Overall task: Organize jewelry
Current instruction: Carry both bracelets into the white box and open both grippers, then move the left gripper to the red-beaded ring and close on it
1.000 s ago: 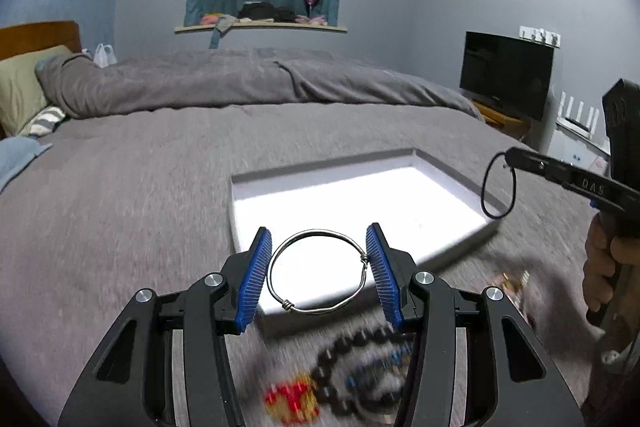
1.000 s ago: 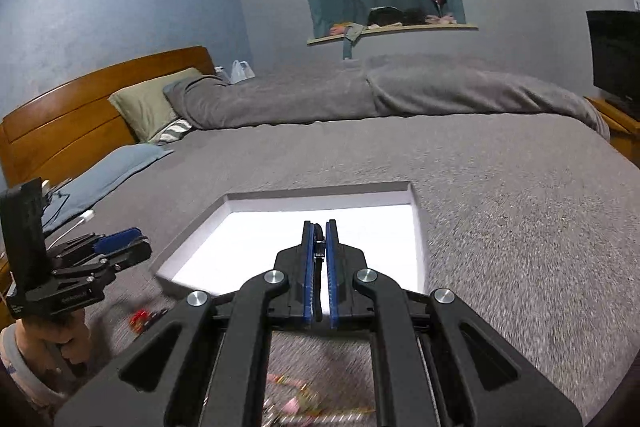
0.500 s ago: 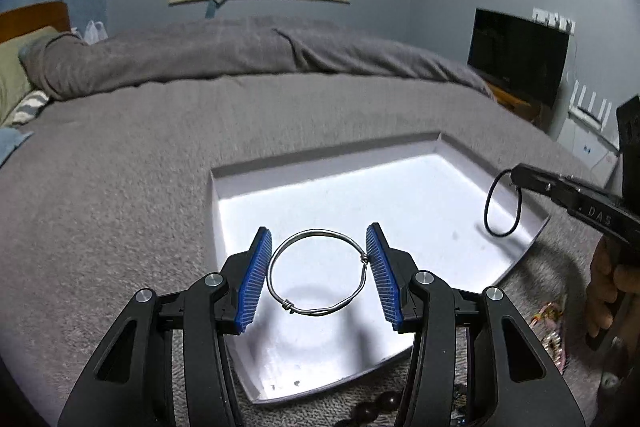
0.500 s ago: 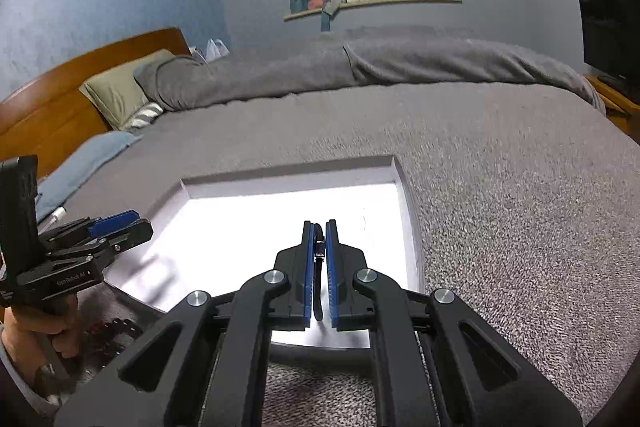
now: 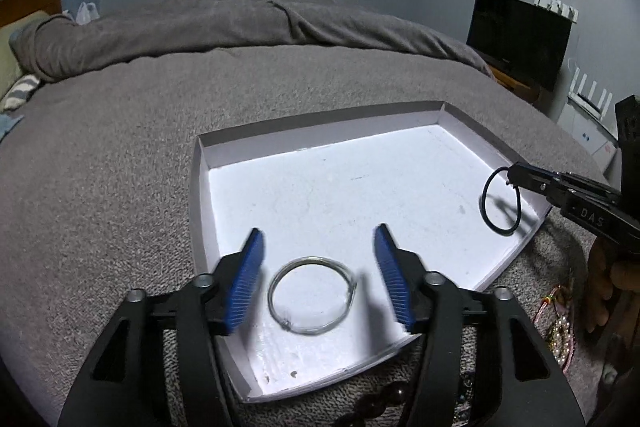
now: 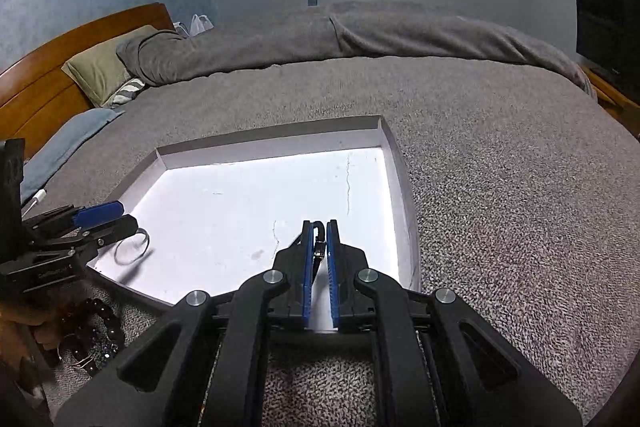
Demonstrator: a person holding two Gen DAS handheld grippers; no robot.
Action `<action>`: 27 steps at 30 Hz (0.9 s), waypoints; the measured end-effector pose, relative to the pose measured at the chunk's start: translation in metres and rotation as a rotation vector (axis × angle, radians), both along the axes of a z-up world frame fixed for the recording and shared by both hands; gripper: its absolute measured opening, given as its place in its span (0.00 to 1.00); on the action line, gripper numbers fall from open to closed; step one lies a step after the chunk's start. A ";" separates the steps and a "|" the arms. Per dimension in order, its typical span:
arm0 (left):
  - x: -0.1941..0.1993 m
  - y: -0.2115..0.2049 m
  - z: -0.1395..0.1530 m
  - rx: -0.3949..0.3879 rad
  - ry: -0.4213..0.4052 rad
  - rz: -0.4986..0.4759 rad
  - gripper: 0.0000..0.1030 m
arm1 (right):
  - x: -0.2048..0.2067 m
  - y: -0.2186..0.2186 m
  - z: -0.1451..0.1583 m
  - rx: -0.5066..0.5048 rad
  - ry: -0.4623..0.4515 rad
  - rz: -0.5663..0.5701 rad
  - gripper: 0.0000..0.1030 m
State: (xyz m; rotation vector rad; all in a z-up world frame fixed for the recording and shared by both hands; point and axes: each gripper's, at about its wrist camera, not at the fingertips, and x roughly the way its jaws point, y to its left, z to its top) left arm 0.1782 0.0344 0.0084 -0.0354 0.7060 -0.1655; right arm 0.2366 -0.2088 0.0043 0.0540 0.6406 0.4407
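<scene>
A shallow white tray (image 5: 199, 195) lies on the grey bedspread; it also shows in the right wrist view (image 6: 402, 187). My left gripper (image 5: 319, 251) is open above the tray's near left part. A silver wire bangle (image 5: 312, 301) lies loose on the tray floor between its fingers, also seen in the right wrist view (image 6: 132, 249). My right gripper (image 6: 320, 231) is shut on a thin black ring (image 5: 501, 202), which hangs over the tray's right edge. In the right wrist view only a bit of the black ring (image 6: 319, 227) shows between the pads.
Loose jewelry lies on the bedspread near the tray's front: dark beads (image 5: 384, 397), a pearl and pink strand (image 5: 560, 331), beads and hoops (image 6: 92, 331). A folded grey duvet (image 5: 240, 23) lies at the back. A television (image 5: 520, 35) stands right.
My left gripper opened and let go of the silver bangle, which now lies in the tray. Both grippers moved forward over the tray. The right one lowered the black ring.
</scene>
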 end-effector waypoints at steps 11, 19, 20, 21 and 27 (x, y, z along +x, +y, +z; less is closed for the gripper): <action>-0.019 0.001 0.009 -0.007 -0.074 0.001 0.87 | -0.016 -0.013 0.009 0.040 -0.059 -0.009 0.51; -0.045 0.001 0.013 -0.005 -0.105 0.004 0.89 | -0.037 -0.030 0.015 0.058 -0.090 -0.015 0.59; -0.050 0.002 0.012 -0.002 -0.108 0.001 0.89 | -0.038 -0.031 0.016 0.057 -0.091 -0.015 0.59; -0.053 0.002 0.012 -0.003 -0.109 -0.001 0.89 | -0.041 -0.033 0.016 0.055 -0.094 -0.015 0.60; -0.073 0.011 0.014 -0.017 -0.120 -0.016 0.88 | -0.058 -0.041 0.013 0.049 -0.102 -0.013 0.63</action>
